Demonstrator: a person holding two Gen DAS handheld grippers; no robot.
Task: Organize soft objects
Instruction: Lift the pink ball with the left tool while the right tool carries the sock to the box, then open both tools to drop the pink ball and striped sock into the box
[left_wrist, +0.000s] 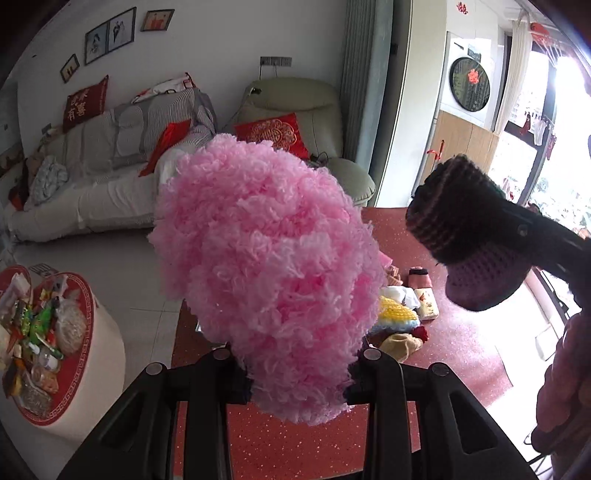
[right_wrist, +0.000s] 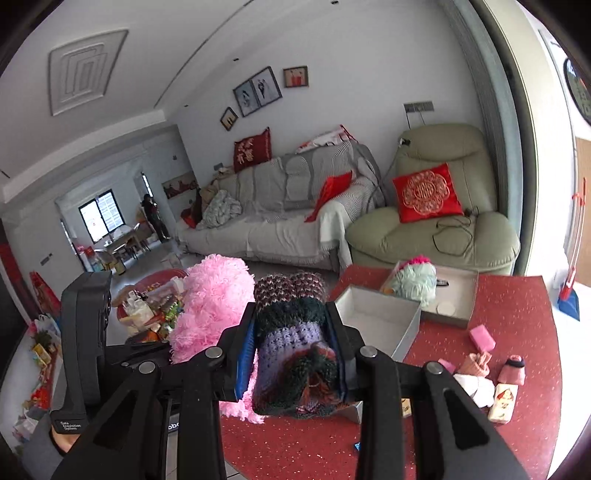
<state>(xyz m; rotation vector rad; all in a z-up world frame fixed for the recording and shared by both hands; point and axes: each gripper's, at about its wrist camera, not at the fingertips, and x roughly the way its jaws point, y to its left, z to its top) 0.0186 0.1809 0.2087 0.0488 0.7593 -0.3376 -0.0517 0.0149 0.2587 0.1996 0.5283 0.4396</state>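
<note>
Both grippers are up over the red speckled tabletop (right_wrist: 498, 314), each with a soft thing in it. The left gripper (left_wrist: 295, 387) has its jaws clamped on a big fluffy pink pom-pom (left_wrist: 266, 280), which bulges out well past the fingers and hides most of what lies behind it. The right gripper (right_wrist: 293, 350) has its jaws pressed on a rolled knitted piece (right_wrist: 291, 339) — bands of dark green, lilac and maroon — squeezed between the blue pads (right_wrist: 245, 354). The two held things hang side by side, near each other but apart, the pom-pom on the left. On the tabletop beyond stands an open white box (right_wrist: 384, 314), and behind it a shallower tray-like lid (right_wrist: 461, 295) with a pale green yarn bundle (right_wrist: 413, 280) topped in pink. To the right lies a loose scatter of small soft items (right_wrist: 487, 376) — pink, white and cream. A grey-covered sofa (right_wrist: 288, 206) and a green armchair (right_wrist: 436, 236) with a red cushion (right_wrist: 426, 194) stand against the far wall.
</note>
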